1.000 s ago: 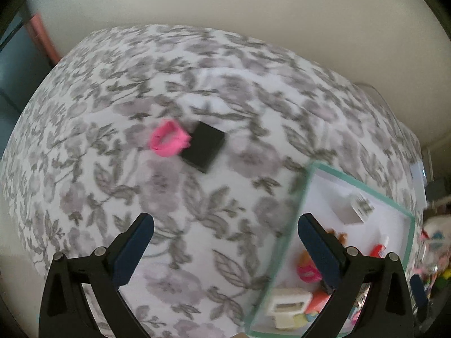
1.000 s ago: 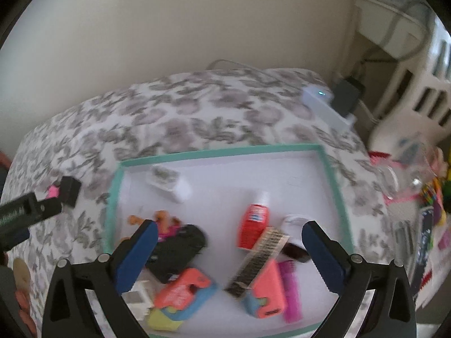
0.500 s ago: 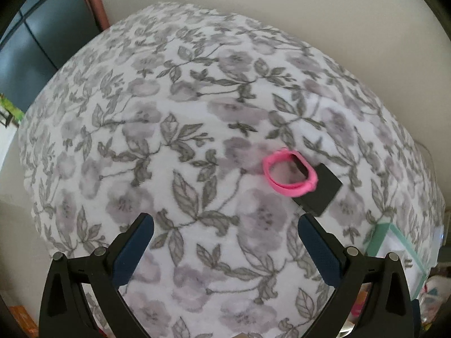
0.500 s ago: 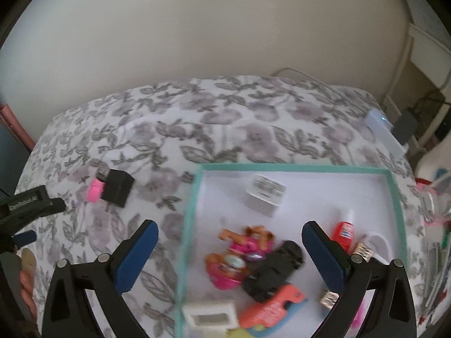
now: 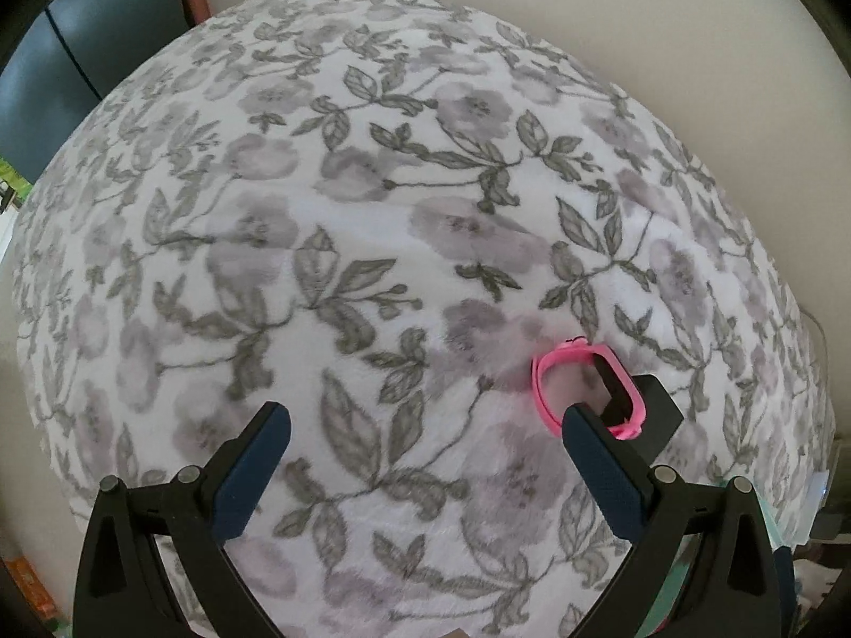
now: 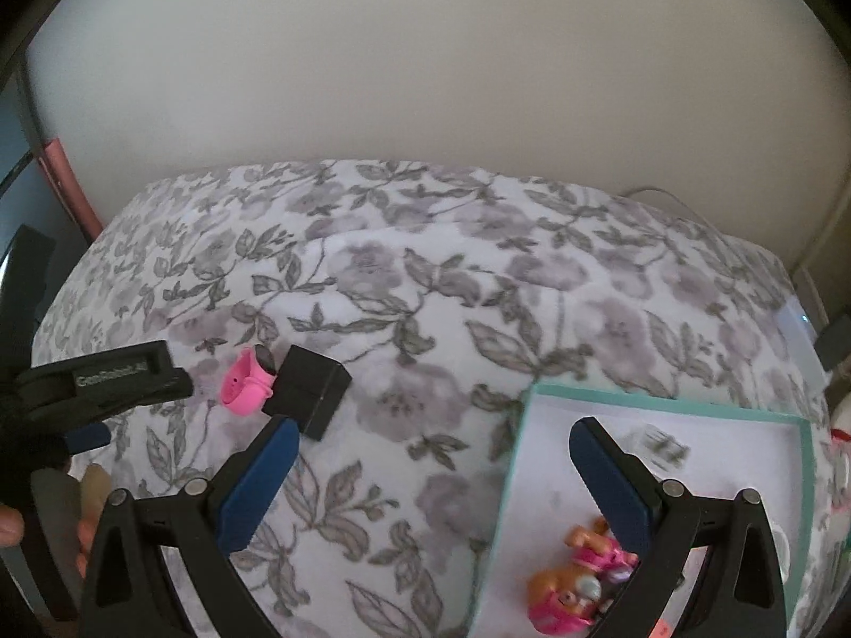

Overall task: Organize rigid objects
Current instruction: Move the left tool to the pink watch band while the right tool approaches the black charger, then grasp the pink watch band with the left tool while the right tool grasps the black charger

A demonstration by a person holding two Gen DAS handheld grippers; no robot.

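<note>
Navy-padded and spread wide with nothing between them, the left tongs (image 5: 423, 425) fill the bottom of the left wrist view, hovering over a floral grey-and-white cloth (image 5: 340, 244) that drapes the tabletop. Just past the right-hand pad, at lower right of that frame, a pink band (image 5: 542, 388) stands on edge as a loop, touching a small black box (image 5: 662, 417) directly behind it. The right tongs (image 6: 428, 446) are likewise released and empty at the bottom of the right wrist view. Behind their right-hand finger, at lower right of the frame, sits a teal-rimmed tray (image 6: 518, 425) with a white floor, holding a pink and orange toy figure (image 6: 572, 593) near its closest edge and a small pale blurred block (image 6: 662, 444) farther in; what that block is I cannot tell. Farther off at left centre of this frame, the same pink band (image 6: 245, 382) and black box (image 6: 307, 388) rest together on the cloth, outside the tray and well apart from it, with the black body of the left tongs (image 6: 114, 380) reaching in just beside the band from the left edge. Beyond the cloth rises a plain cream wall (image 6: 425, 80).
</note>
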